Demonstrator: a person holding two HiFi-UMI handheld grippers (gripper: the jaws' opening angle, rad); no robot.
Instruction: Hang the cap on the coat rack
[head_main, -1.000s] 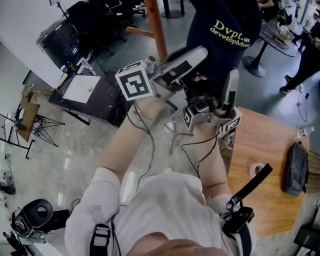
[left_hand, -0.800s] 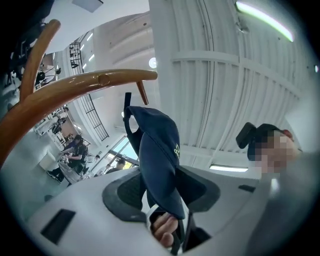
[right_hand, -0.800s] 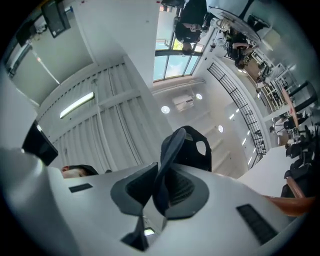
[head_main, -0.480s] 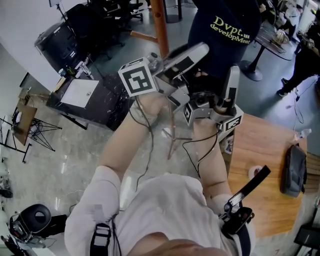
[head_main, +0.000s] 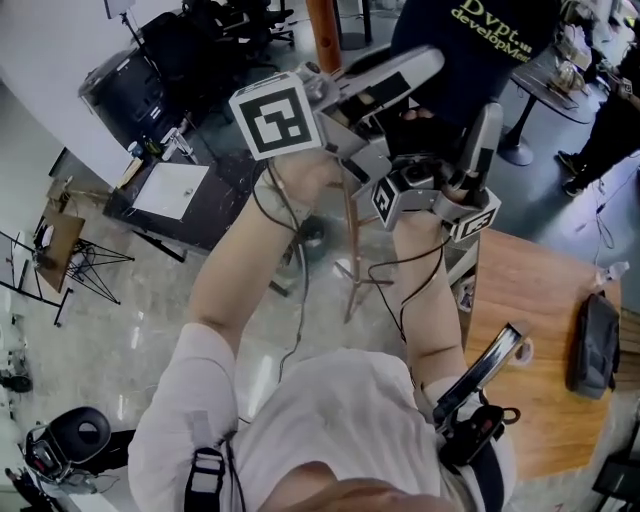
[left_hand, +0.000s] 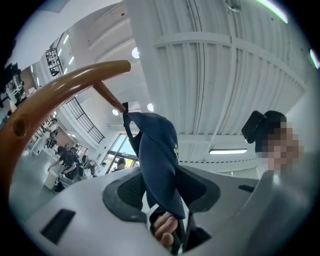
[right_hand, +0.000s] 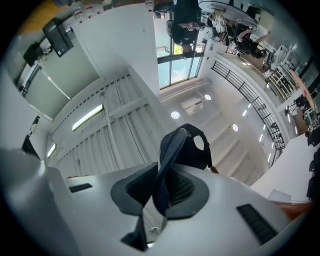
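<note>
Cap (left_hand: 157, 160) held up at the coat rack (left_hand: 60, 90), in both my grippers.
My left gripper (left_hand: 162, 187) and right gripper (right_hand: 159, 192) each pinch its brim; its back strap sits at a wooden peg's (left_hand: 110, 97) tip.

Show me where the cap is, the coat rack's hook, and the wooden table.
cap (left_hand: 159, 160), left gripper view, on its navy fabric just above the jaws.
coat rack hook (left_hand: 65, 86), left gripper view, on the curved brown arm.
wooden table (head_main: 545, 400), head view, on a bare patch of the top.
</note>
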